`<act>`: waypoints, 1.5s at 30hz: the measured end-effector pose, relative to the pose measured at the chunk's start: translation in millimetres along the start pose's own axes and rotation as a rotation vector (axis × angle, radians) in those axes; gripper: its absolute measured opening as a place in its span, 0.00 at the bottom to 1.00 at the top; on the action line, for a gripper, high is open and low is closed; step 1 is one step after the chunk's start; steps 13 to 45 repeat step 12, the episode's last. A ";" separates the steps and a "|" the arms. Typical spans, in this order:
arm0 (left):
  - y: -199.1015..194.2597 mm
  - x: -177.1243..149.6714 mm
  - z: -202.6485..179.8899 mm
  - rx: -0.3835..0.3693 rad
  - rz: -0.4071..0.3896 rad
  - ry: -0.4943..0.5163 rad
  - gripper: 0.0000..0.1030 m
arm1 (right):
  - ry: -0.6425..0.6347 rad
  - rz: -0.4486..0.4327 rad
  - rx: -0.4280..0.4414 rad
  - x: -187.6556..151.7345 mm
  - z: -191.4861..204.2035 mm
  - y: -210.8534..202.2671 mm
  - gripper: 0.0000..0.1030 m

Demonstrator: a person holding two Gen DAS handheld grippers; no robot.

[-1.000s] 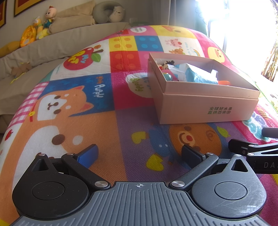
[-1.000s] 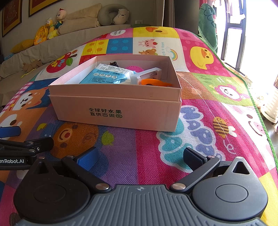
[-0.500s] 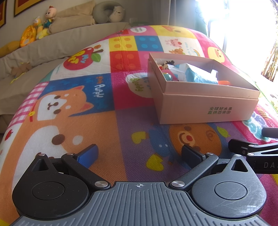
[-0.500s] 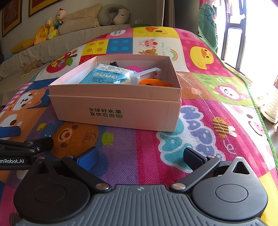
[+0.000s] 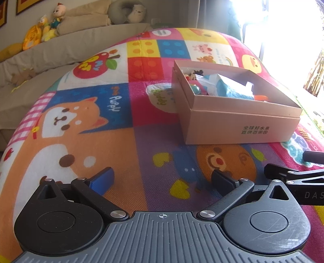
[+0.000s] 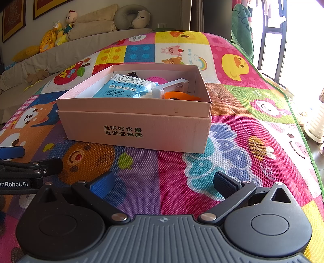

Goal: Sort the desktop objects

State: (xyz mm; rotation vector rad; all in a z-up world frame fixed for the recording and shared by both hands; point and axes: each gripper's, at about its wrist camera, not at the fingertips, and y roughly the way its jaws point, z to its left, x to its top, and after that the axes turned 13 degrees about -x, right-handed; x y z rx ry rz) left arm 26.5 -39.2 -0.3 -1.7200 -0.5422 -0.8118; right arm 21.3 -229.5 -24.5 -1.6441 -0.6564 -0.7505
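A pink cardboard box [image 6: 141,129] [image 5: 239,129] stands on a colourful cartoon play mat [image 6: 232,145] [image 5: 101,125]. Inside it lie a blue-and-white packet [image 6: 123,88] [image 5: 232,89], a white plastic piece [image 6: 172,86], an orange item [image 6: 180,96] and a pink disc [image 6: 156,79]; small toys [image 5: 194,81] fill its far left corner. My left gripper [image 5: 162,180] rests low on the mat, open and empty, to the box's near left. Open and empty too, my right gripper [image 6: 162,184] sits in front of the box. Each gripper shows at the edge of the other's view.
A beige sofa [image 6: 70,50] with plush toys [image 6: 56,34] and a neck pillow [image 6: 131,17] runs along the far left. The mat's green edge [image 6: 299,113] borders bare floor at the right, near a window and a white object [image 6: 316,125].
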 end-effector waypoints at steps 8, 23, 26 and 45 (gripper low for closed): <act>-1.6 1.6 -0.7 -0.003 0.038 0.007 1.00 | 0.000 0.000 0.000 -0.2 0.2 -0.1 1.00; -3.3 -0.7 0.4 -0.020 0.032 0.014 1.00 | 0.000 0.000 0.000 -0.1 0.2 0.0 1.00; -3.3 -0.7 0.4 -0.020 0.032 0.014 1.00 | 0.000 0.000 0.000 -0.1 0.2 0.0 1.00; -3.3 -0.7 0.4 -0.020 0.032 0.014 1.00 | 0.000 0.000 0.000 -0.1 0.2 0.0 1.00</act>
